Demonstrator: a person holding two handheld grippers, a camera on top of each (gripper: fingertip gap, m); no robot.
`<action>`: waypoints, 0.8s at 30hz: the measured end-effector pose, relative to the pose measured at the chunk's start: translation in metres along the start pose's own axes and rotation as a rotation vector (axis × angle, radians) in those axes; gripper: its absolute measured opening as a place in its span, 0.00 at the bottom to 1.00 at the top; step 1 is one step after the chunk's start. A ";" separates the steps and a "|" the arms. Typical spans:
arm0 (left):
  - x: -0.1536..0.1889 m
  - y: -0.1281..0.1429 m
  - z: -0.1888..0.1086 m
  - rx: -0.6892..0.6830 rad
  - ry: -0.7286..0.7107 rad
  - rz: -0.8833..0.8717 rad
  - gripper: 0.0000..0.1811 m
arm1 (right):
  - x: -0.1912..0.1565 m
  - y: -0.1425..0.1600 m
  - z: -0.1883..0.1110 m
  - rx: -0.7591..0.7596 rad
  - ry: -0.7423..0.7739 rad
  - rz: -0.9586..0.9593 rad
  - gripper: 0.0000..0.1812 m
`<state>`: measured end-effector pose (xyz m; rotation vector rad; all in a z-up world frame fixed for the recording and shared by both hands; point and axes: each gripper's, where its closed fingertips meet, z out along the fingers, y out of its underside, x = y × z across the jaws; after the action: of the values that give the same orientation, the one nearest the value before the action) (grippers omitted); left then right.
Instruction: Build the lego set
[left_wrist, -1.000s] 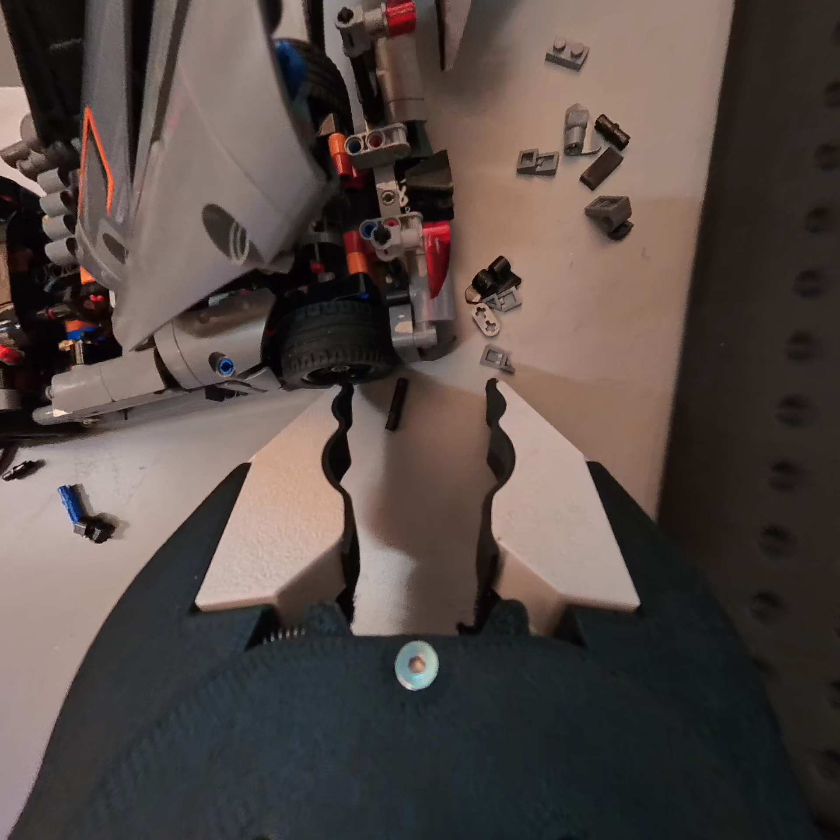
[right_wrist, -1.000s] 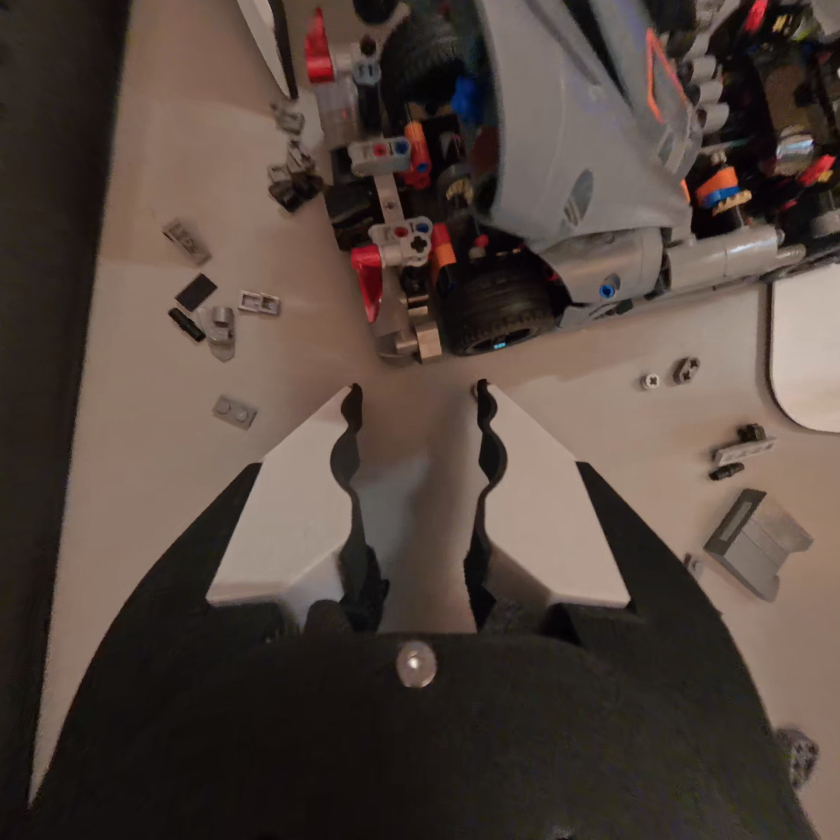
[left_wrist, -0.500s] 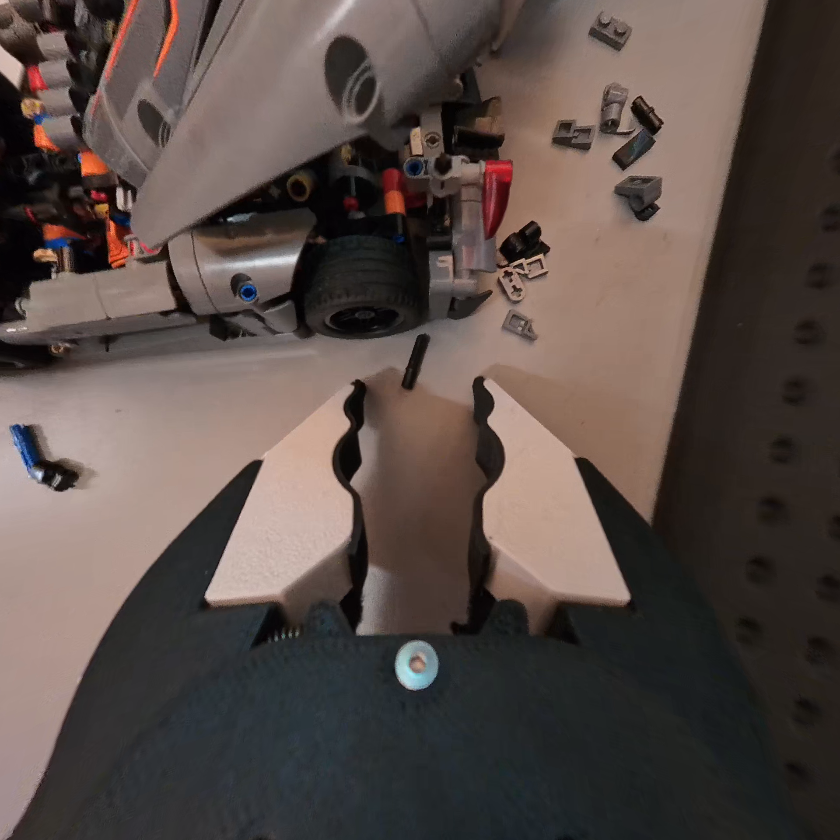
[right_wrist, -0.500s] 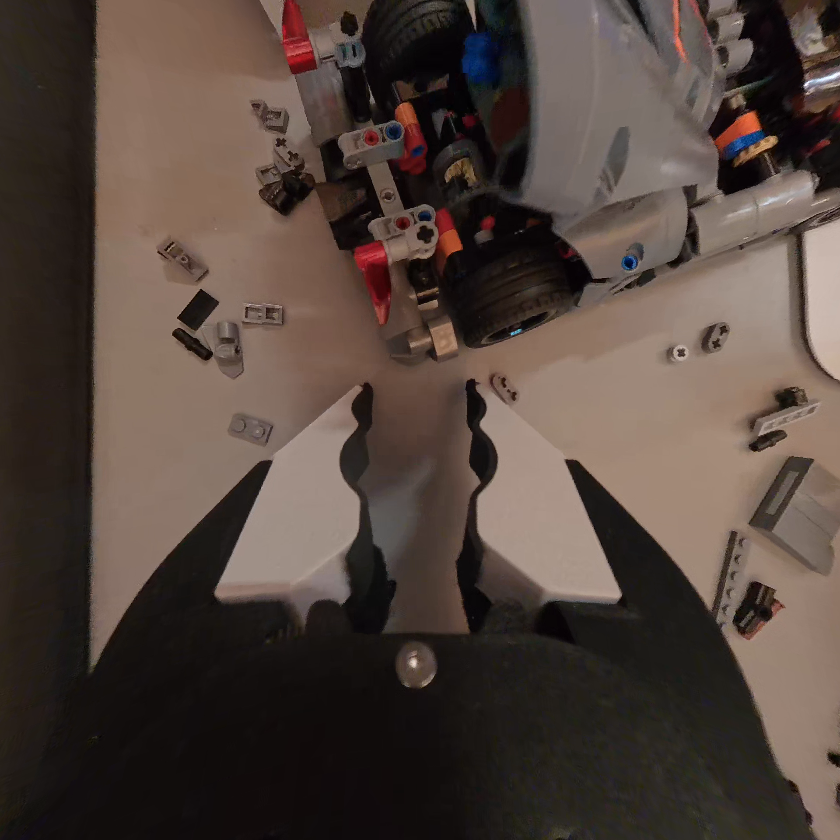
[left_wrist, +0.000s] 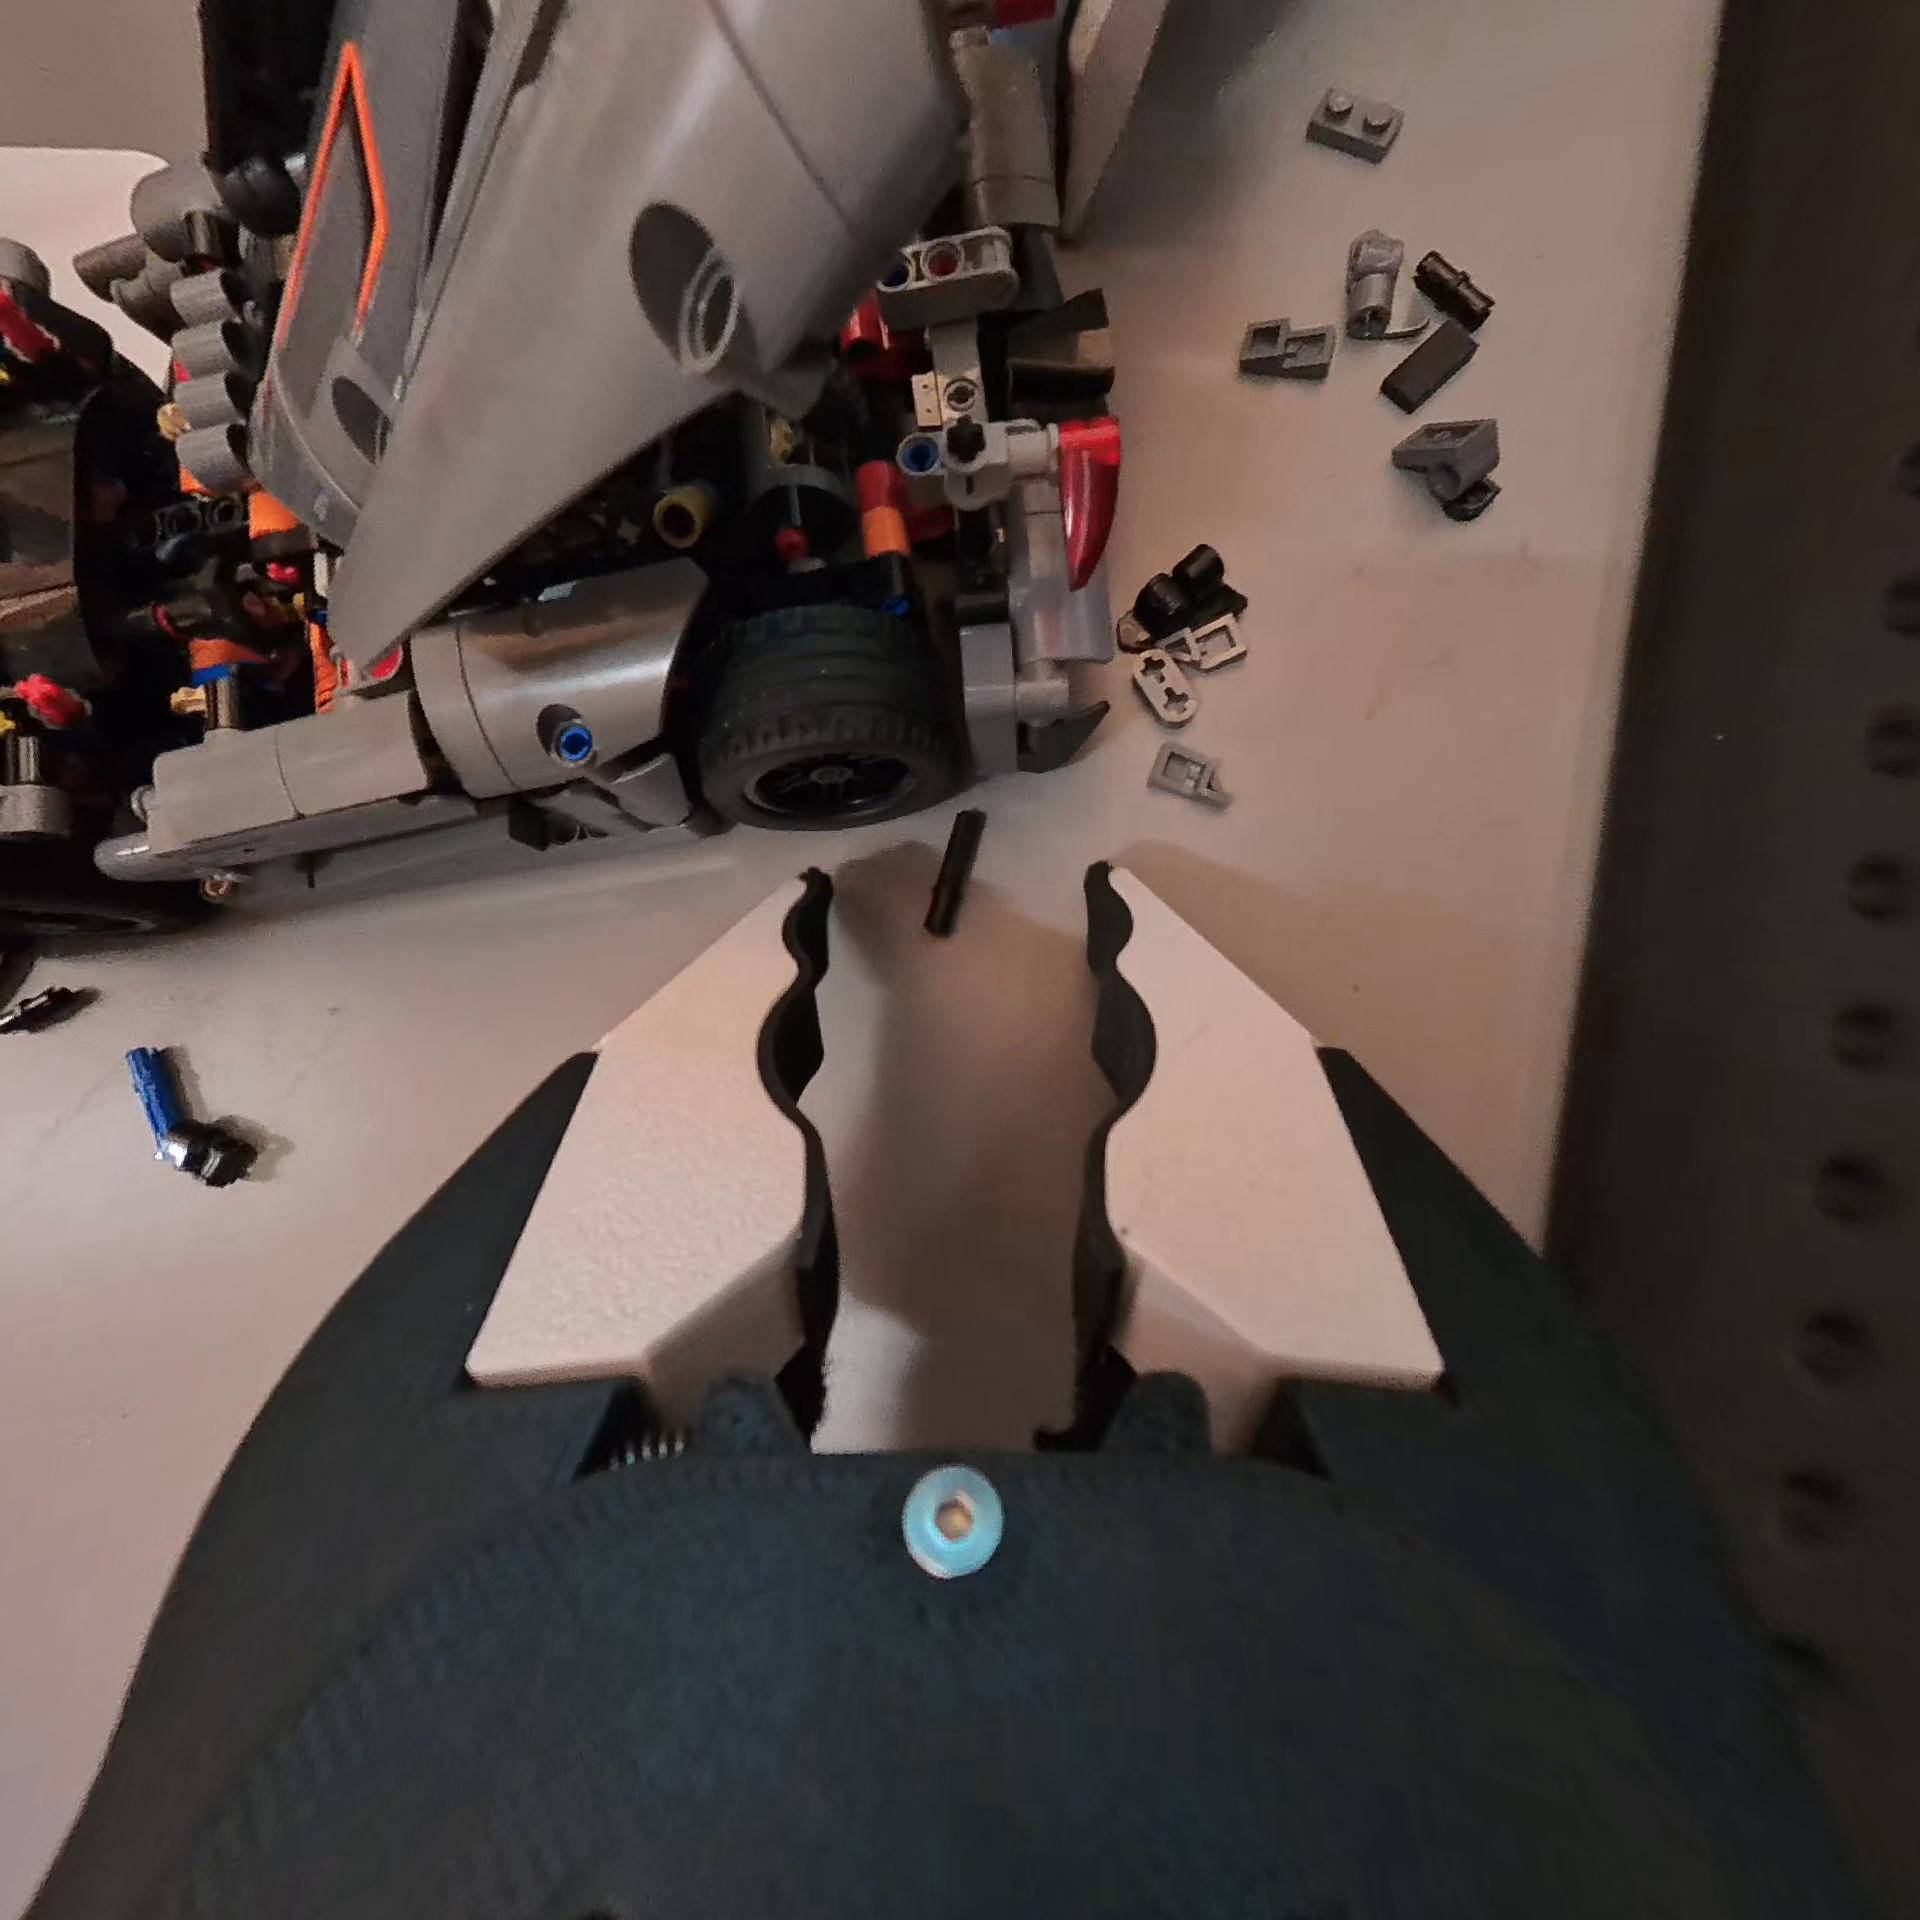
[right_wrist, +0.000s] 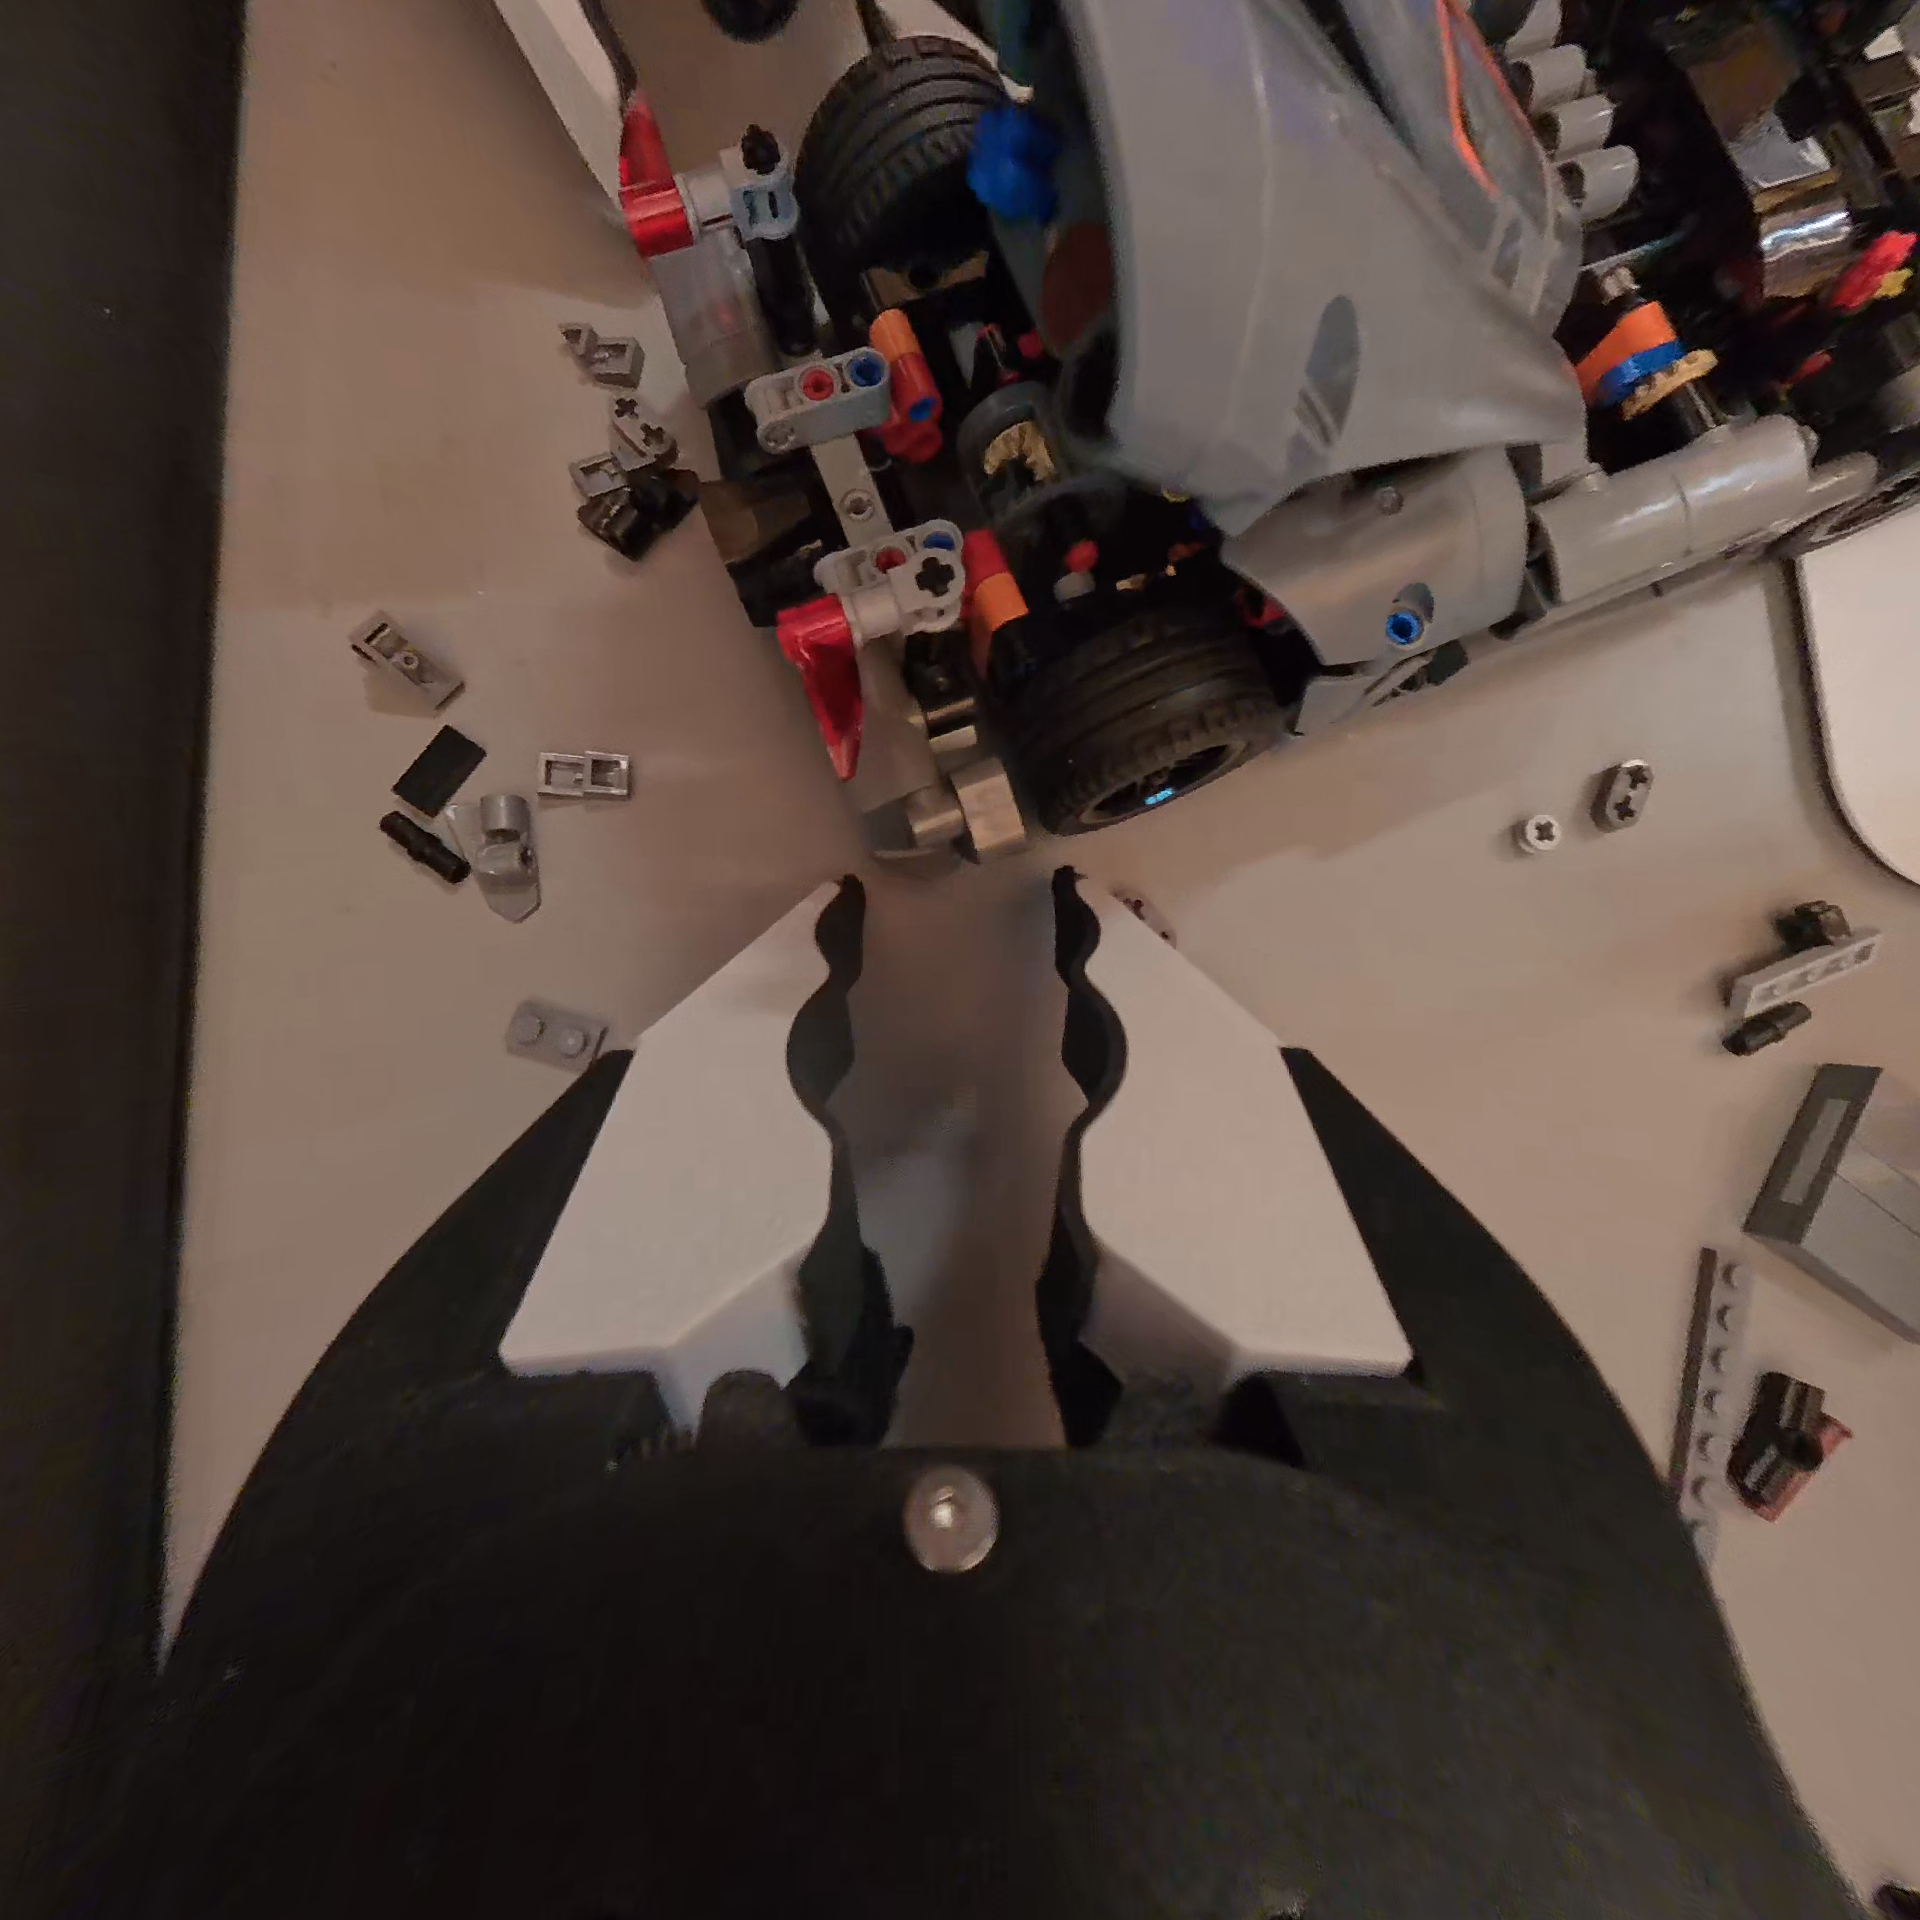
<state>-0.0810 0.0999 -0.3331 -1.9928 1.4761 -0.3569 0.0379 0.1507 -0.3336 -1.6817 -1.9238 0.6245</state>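
We judge this a pick-up step: our left gripper hovers with jaws wide apart and empty, a short black plastic axle pin lying on the pale tabletop just between and slightly beyond the fingertips, with the half-built grey Lego car with black tyres and red and orange fittings just ahead of the jaws. Our right gripper is likewise spread and holding nothing, its tips just short of the car's grey corner block. Next move, in our judgement, calls for lowering the left jaws astride the pin and closing squarely; we read no brand or writing anywhere.
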 end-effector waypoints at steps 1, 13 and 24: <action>0.000 -0.001 0.001 0.004 0.002 0.001 0.26 | 0.002 0.000 0.000 0.003 0.008 0.002 0.19; 0.004 -0.012 0.007 0.037 -0.016 0.046 0.26 | 0.004 -0.008 0.004 0.035 0.056 -0.012 0.22; -0.007 -0.012 -0.001 0.051 -0.052 0.007 0.27 | 0.005 -0.016 0.007 0.036 0.074 0.019 0.18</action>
<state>-0.0750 0.1083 -0.3242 -1.9419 1.4270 -0.3343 0.0208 0.1533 -0.3284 -1.6792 -1.8369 0.5927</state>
